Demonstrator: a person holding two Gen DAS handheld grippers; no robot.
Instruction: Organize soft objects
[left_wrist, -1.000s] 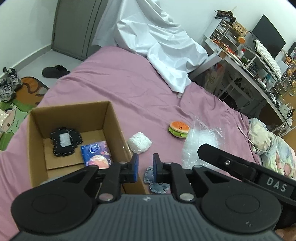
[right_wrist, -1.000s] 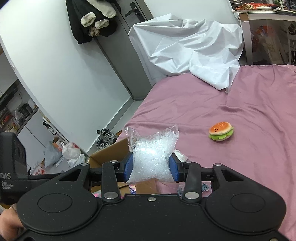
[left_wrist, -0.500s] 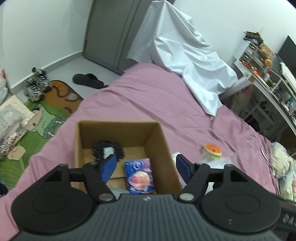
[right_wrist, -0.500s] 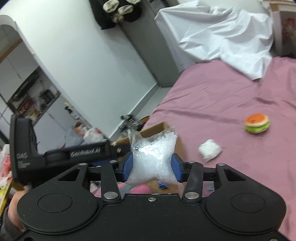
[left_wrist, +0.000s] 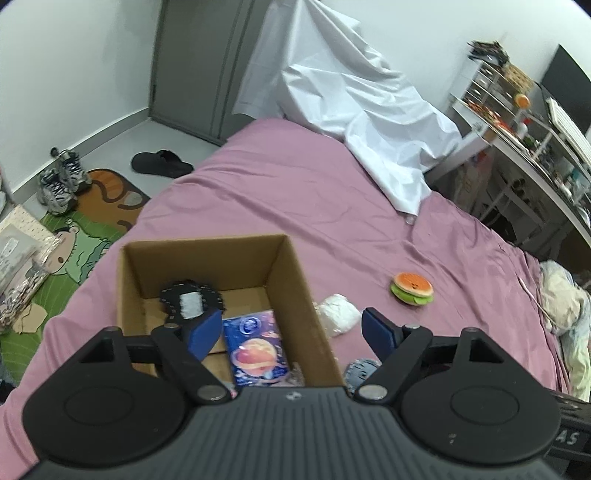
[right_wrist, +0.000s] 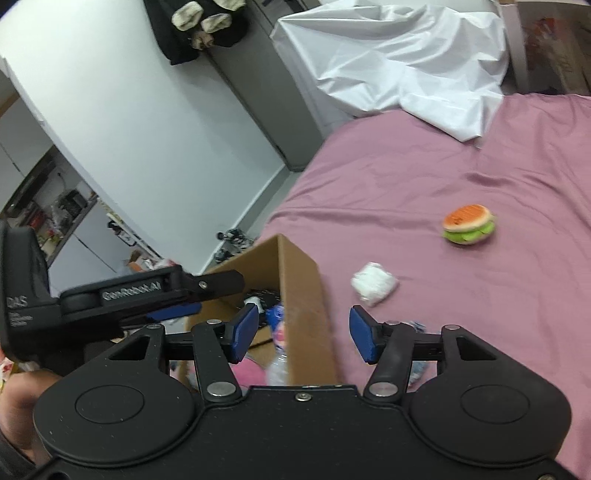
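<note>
Both claws are spreading with nothing between their pads: the left gripper (left_wrist: 284, 328) and right gripper (right_wrist: 301, 334) straddle the cardboard box (left_wrist: 295, 284) wall. Inside lies a planet-printed pouch (left_wrist: 256, 347) (a clear bag (right_wrist: 279, 369) beside it); outside, a white bundle (right_wrist: 375, 283) and burger plush (right_wrist: 468, 224) rest on the pink sheet (right_wrist: 461, 166).

Open cardboard box (left_wrist: 291, 273) holding planet pouch (left_wrist: 255, 347), burger plush (left_wrist: 412, 288) and white wad (left_wrist: 338, 314) on bed

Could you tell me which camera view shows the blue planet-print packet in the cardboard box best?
The left wrist view: the blue planet-print packet lies nearly whole on the cardboard box floor. The right wrist view shows only a blurred sliver behind the box wall.
</note>
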